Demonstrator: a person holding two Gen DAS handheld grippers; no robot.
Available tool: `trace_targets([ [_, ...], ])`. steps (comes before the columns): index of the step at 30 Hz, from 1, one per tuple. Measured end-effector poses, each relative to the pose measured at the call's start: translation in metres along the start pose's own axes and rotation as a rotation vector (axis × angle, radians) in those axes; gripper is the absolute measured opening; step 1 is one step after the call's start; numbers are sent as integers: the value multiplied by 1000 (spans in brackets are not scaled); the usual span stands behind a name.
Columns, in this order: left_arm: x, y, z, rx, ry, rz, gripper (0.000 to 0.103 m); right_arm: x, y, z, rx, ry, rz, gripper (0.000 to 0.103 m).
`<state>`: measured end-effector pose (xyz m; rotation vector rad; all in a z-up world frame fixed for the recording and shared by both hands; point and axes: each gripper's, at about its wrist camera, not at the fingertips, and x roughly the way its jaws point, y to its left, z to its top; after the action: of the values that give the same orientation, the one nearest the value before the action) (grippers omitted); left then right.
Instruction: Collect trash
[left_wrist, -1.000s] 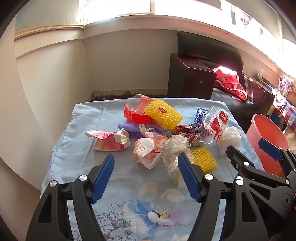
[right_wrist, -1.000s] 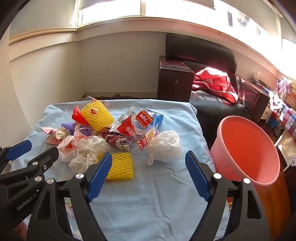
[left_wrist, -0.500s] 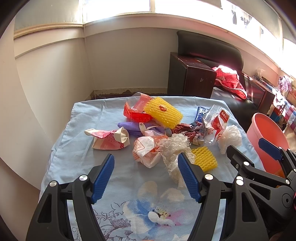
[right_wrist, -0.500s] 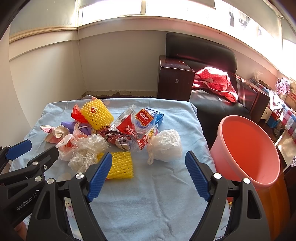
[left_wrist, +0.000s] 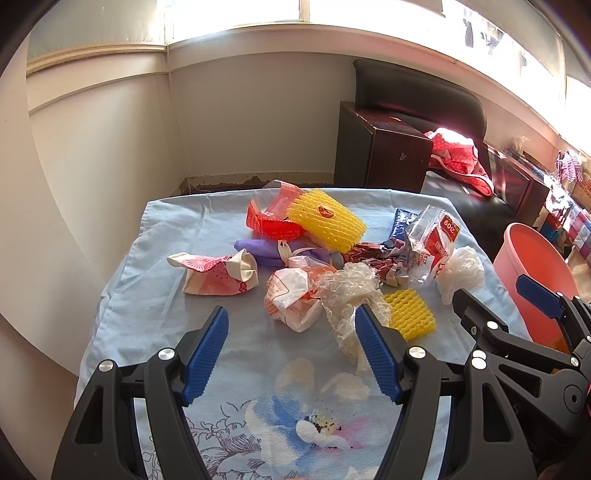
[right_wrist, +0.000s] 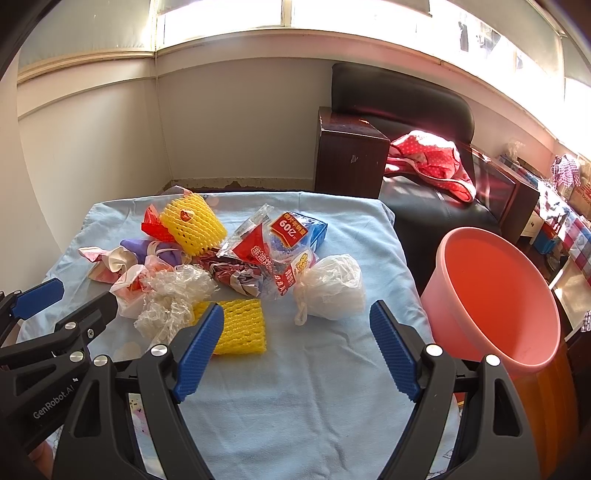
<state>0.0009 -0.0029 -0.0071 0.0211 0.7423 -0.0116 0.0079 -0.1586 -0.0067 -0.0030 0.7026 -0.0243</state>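
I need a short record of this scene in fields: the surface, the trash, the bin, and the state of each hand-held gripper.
surface: table under a light blue cloth
trash: loose pile, with a white plastic bag and a flat yellow foam net nearest
bin: pink bucket, beside the table on the right, looks empty
left hand-held gripper: open, holding nothing
right hand-held gripper: open, holding nothing
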Motion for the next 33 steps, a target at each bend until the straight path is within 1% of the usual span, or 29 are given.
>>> trace_targets([
  [33, 9, 4, -8, 8, 25, -6, 70, 4, 1, -3, -3, 25, 12, 82],
])
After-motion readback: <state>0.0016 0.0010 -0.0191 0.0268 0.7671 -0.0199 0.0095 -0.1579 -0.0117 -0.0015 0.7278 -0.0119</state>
